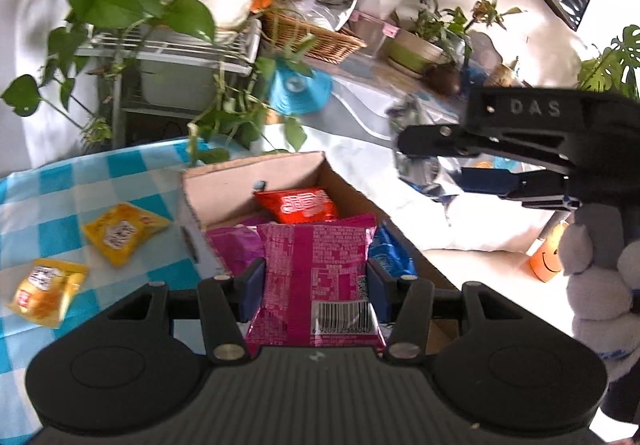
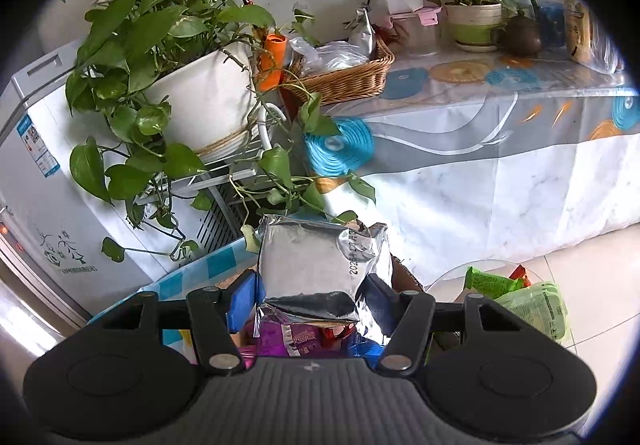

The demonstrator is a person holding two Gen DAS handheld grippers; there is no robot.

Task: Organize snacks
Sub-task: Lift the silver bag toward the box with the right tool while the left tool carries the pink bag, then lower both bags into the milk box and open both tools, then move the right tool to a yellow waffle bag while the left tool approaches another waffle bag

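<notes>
Closest to my left-hand lens, a magenta foil snack packet with a barcode on its back stands upright between the blue pads of my left tongs, which are clamped on its two sides. It hangs over the near end of an open brown cardboard box. Inside the box lie a purple packet at the left, a blue packet at the right, and a red packet farther back.

That box sits on a blue-and-white checked tablecloth. Two yellow sachets lie on the cloth to the left of the box, one nearer me than the other, apart from each other.

From my right-hand lens, my right tongs are clamped on a plain silver foil pouch with a printed date on it, held above the box's purple and blue packets. In the left view those tongs reach in from the right, above the box's far right side.

Green snack bags lie low at the right, near pale floor tiles.

Farther off, a trailing green plant in a white pot stands on a white wire rack at the left. Beyond it a long table under a patterned cloth carries a wicker basket and more potted plants.
</notes>
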